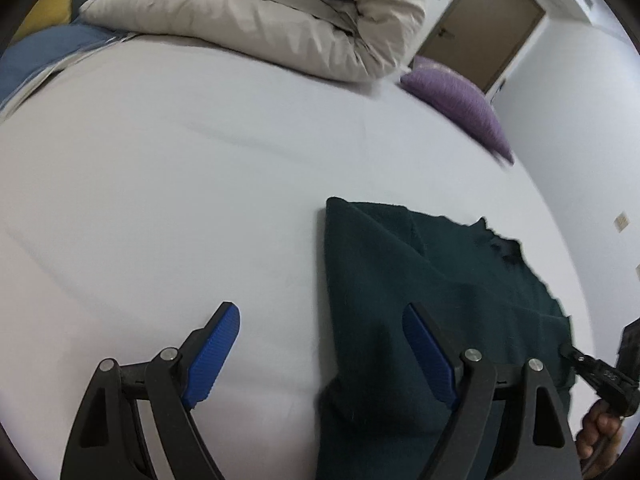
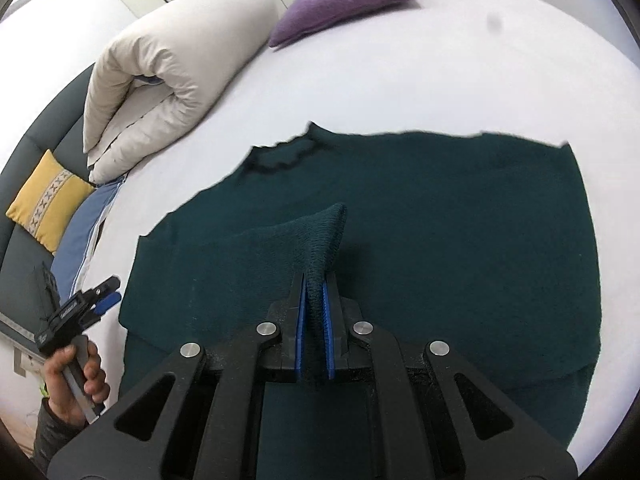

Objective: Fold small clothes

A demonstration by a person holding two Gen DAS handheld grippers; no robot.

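Sweater (image 2: 440,240), dark green, lies flat on the white bed sheet (image 2: 460,60) and fills the middle and lower right of the right wrist frame. Its neckline sits at upper left of centre in that frame and its straight far edge runs off to the right, so I read the long axis as running left to right across the picture, neck end to the left.

My right gripper (image 2: 315,308) has its jaws pressed nearly together on a raised ribbed fold of the sweater. The fold stands up between the blue pads and peaks just above them, at frame centre. I cannot tell whether that fold is a cuff or a hem.

My left gripper (image 1: 320,354) has its jaws spread wide and holds nothing. In the left wrist frame the sweater's straight left edge runs up the frame between the two pads. The left pad is over bare sheet and the right pad is over the cloth. I cannot tell whether either pad touches down.

A folded beige duvet (image 2: 168,76) and a purple cushion (image 2: 340,0) lie well apart from the sweater, in the upper part of the right wrist frame.
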